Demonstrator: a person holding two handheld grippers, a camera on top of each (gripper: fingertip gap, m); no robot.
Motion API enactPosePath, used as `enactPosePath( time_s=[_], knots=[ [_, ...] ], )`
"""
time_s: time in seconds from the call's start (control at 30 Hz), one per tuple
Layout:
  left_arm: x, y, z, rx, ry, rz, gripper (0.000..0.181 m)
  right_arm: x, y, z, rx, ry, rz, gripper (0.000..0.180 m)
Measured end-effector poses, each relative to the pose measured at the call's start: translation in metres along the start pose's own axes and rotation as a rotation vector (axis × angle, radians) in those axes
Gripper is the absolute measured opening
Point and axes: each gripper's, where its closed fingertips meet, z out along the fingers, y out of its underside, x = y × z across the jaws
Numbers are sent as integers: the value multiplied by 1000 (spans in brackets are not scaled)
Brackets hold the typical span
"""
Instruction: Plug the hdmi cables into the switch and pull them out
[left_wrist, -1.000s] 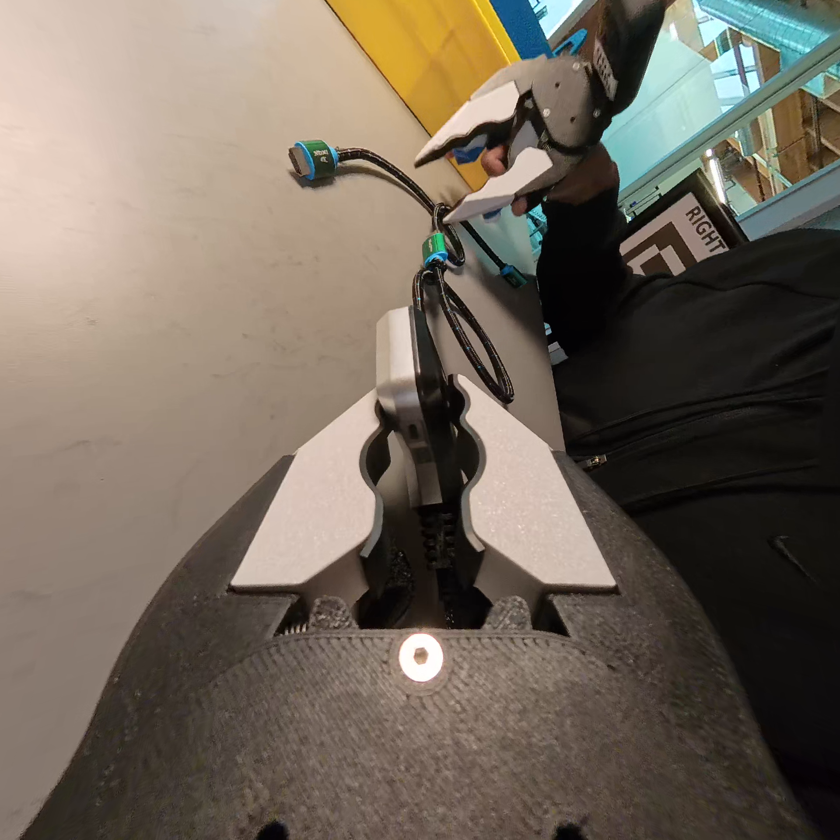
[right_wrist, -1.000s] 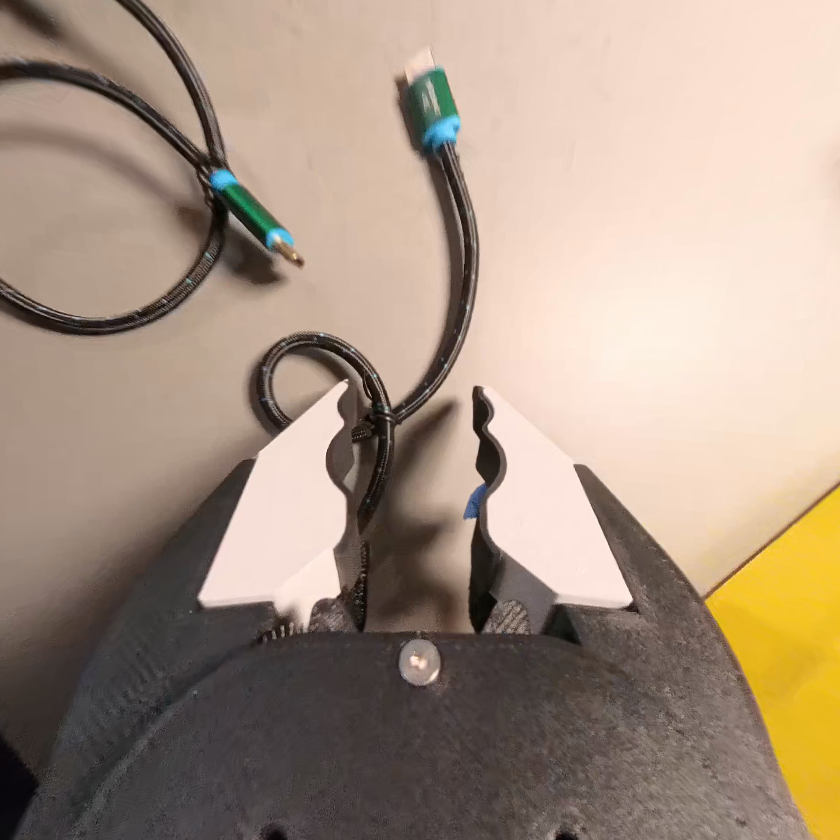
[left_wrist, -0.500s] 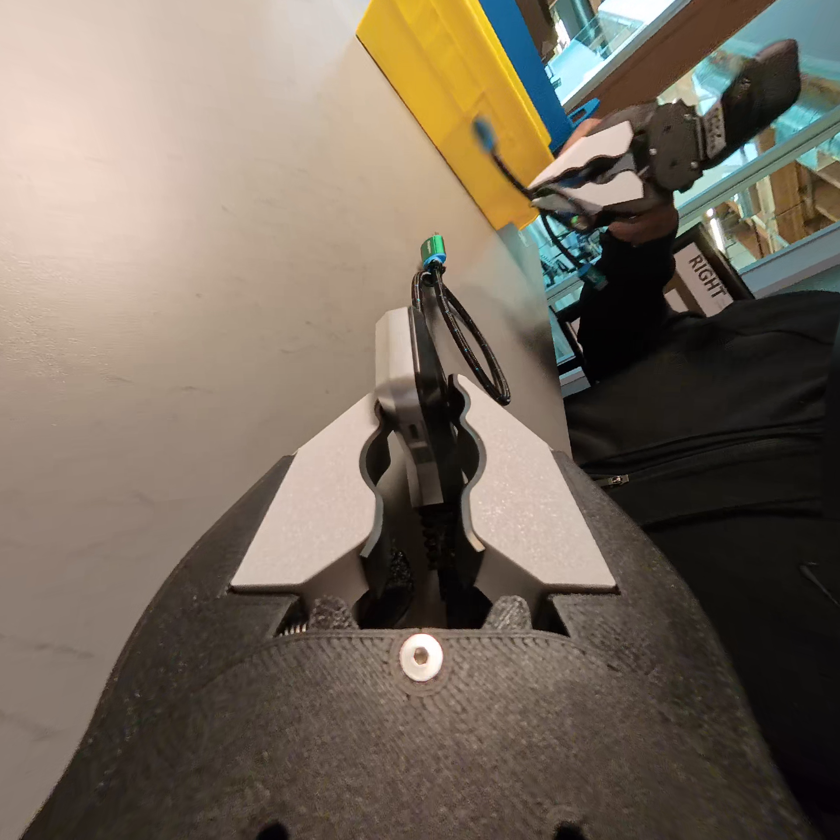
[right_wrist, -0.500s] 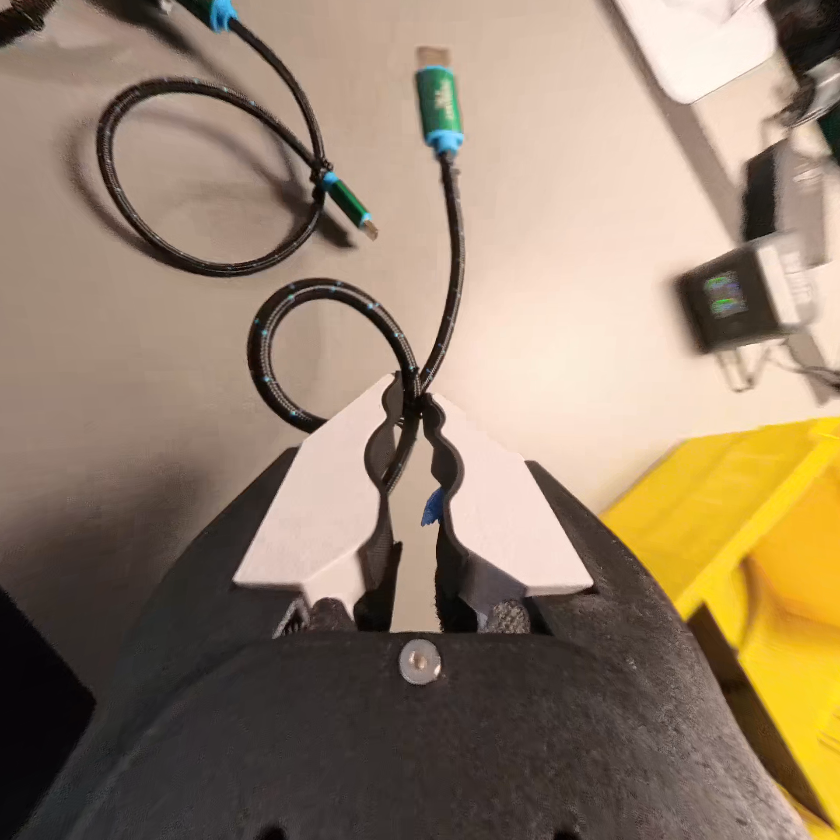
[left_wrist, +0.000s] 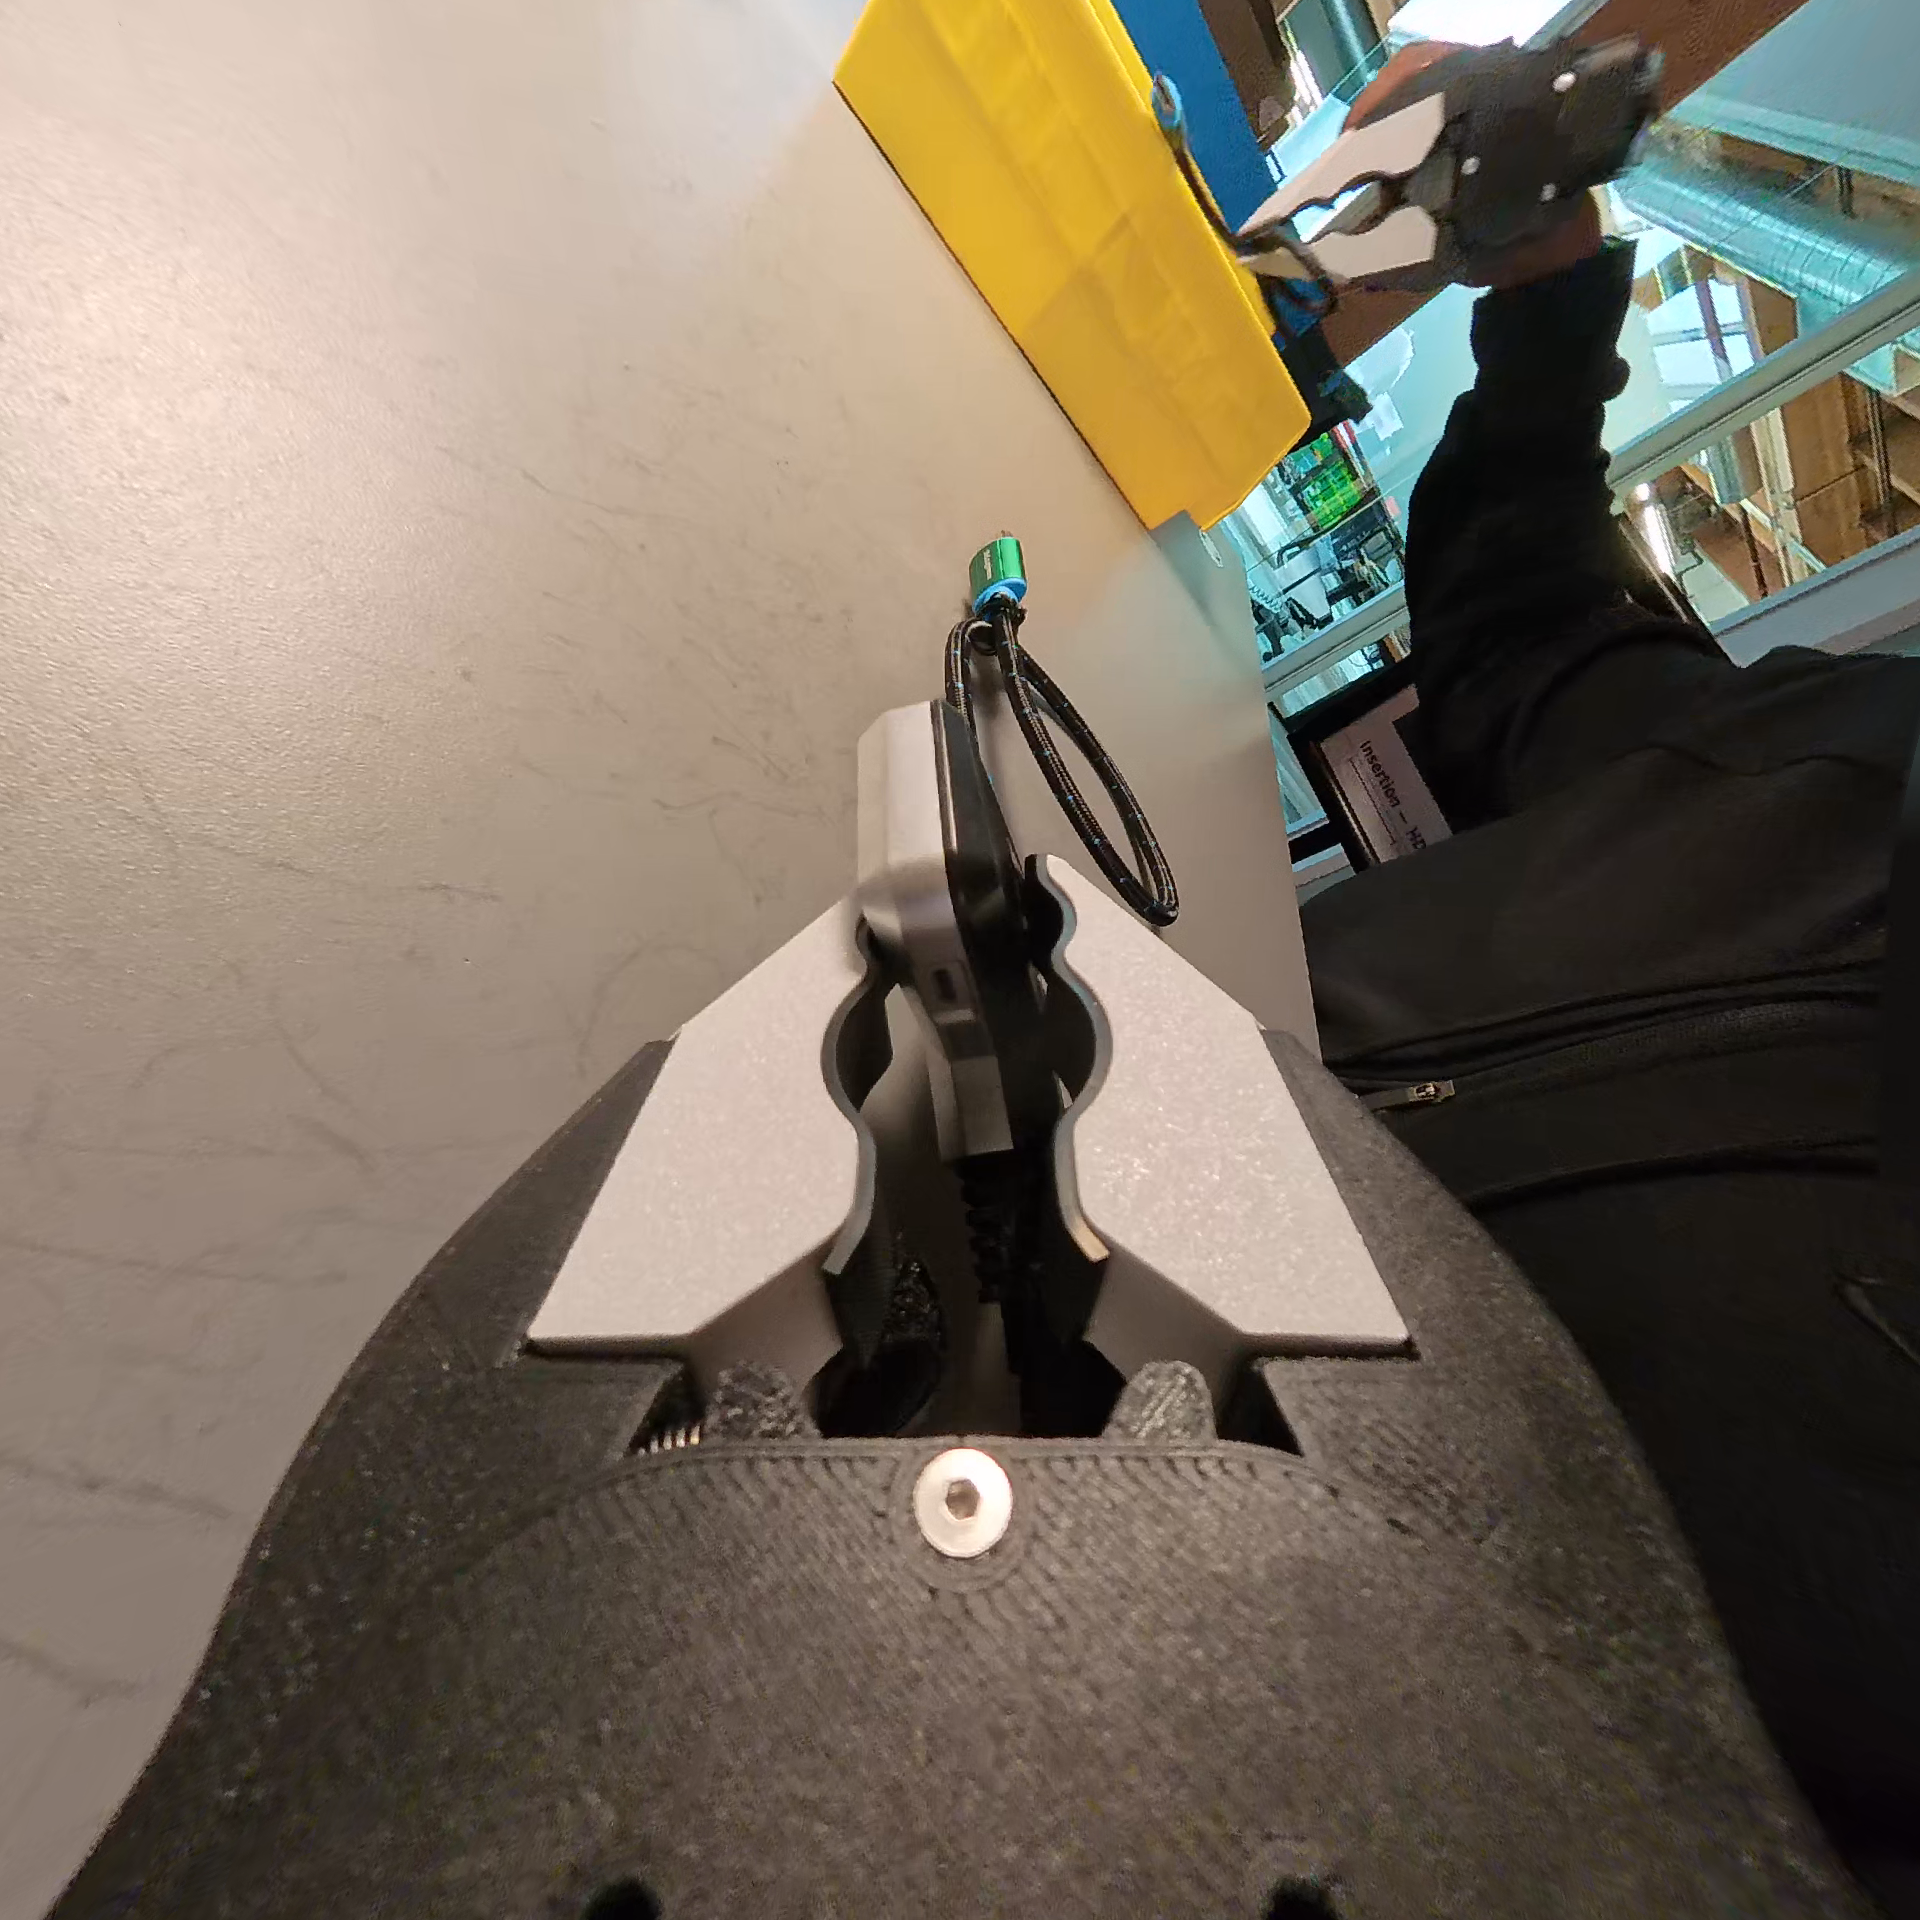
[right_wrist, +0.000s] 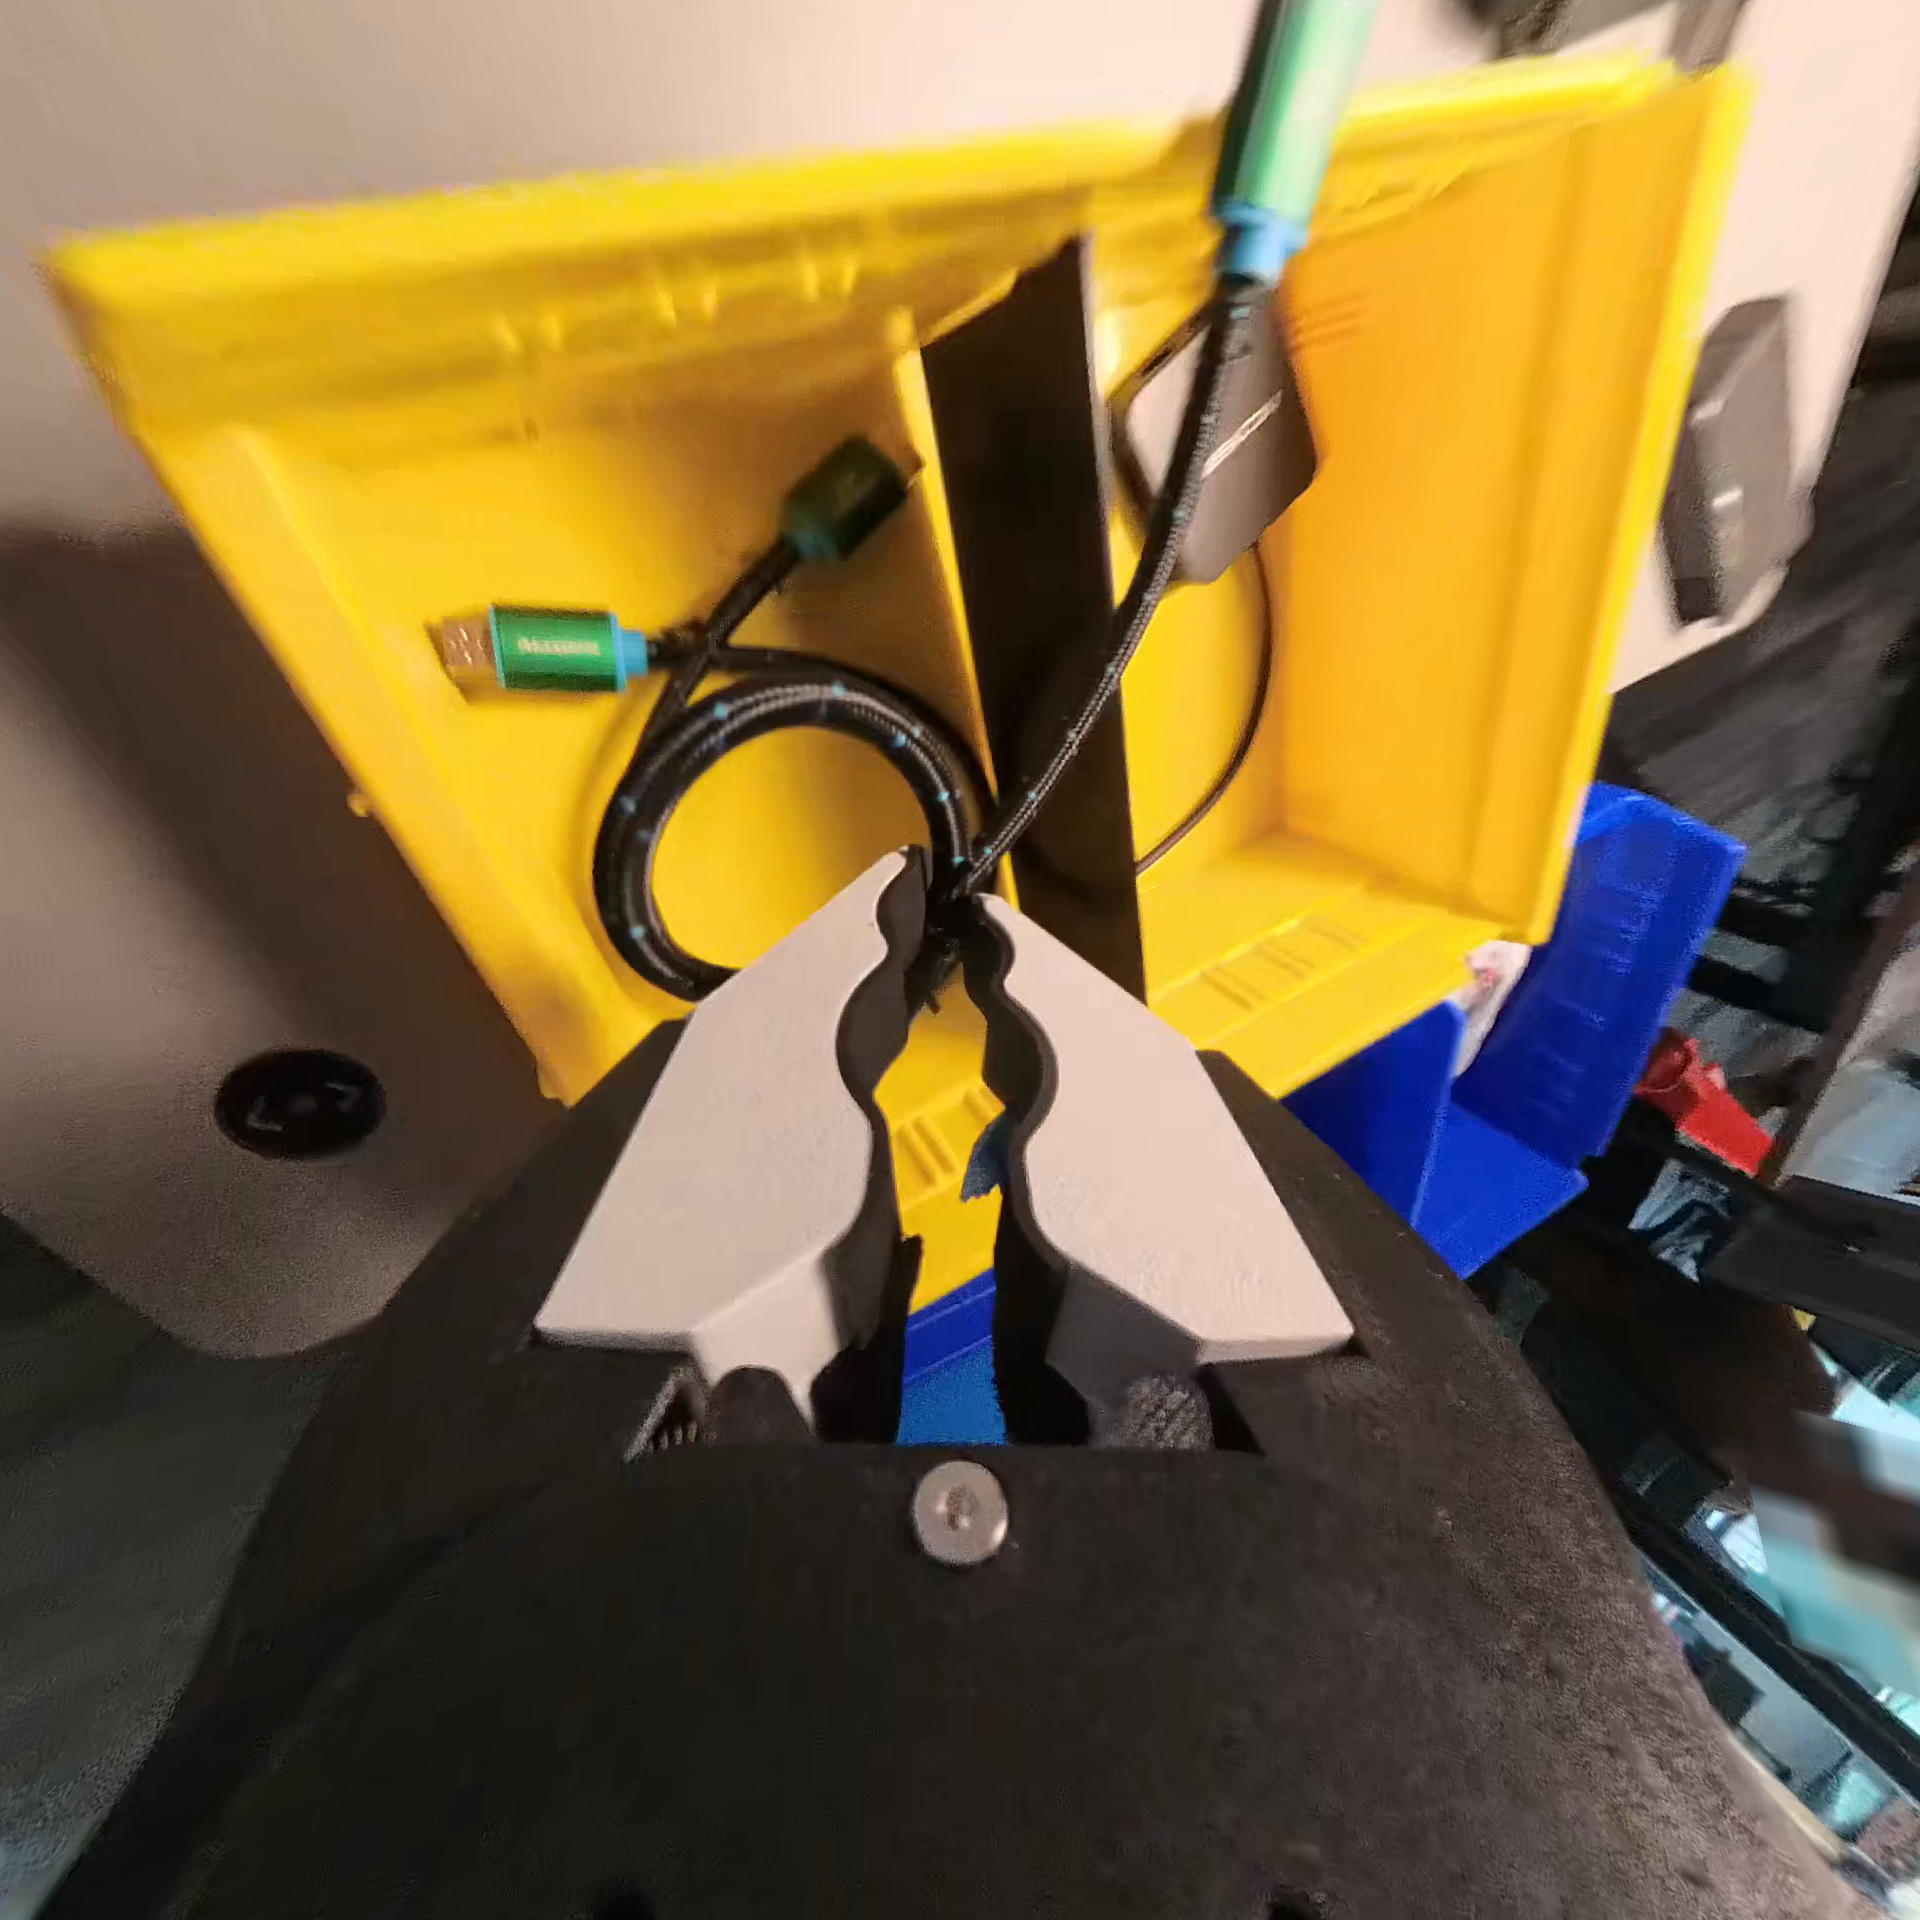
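My left gripper (left_wrist: 956, 904) is shut on the switch (left_wrist: 899, 800), a flat silver and black box held edge-on above the beige table (left_wrist: 416, 520). One braided HDMI cable with a green plug (left_wrist: 992, 566) lies looped on the table just beyond it. My right gripper (right_wrist: 951, 904) is shut on another braided HDMI cable (right_wrist: 1132, 613), whose green plug (right_wrist: 1288, 114) sticks out ahead, blurred. It holds the cable over the yellow bin (right_wrist: 416, 343). The right gripper also shows in the left wrist view (left_wrist: 1288, 244), high at the far right.
A black divider (right_wrist: 1029, 582) splits the yellow bin. The left compartment shows a coiled cable with green plugs (right_wrist: 551, 649); the right one holds a dark box (right_wrist: 1247, 457). A blue bin (right_wrist: 1600, 966) stands beside it. A person's dark sleeve (left_wrist: 1507, 468) is at right. My right fingertips sit around 55 cm from my left ones.
My right gripper shut on the cable at its tie, lifted it off the table and carried it over the yellow bin. My left gripper kept hold of the switch.
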Motion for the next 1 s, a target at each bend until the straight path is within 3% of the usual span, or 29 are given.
enactPosePath(
  time_s=[0.2,0.33,0.5,0.7,1.0],
  knots=[
    [-1,0,0,2,-5,-2,24,-18,12,67,-150,-170,-116,8],
    [-1,0,0,3,-6,-2,24,-16,8,89,-216,-149,-176,11],
    [-1,0,0,3,-6,-1,24,1,12,71,-252,-74,-134,30],
    [0,0,1,-1,-6,3,24,8,26,43,-297,-8,-126,31],
    [0,1,2,-2,-12,8,24,-3,20,54,-314,-73,-192,36]
  ],
)
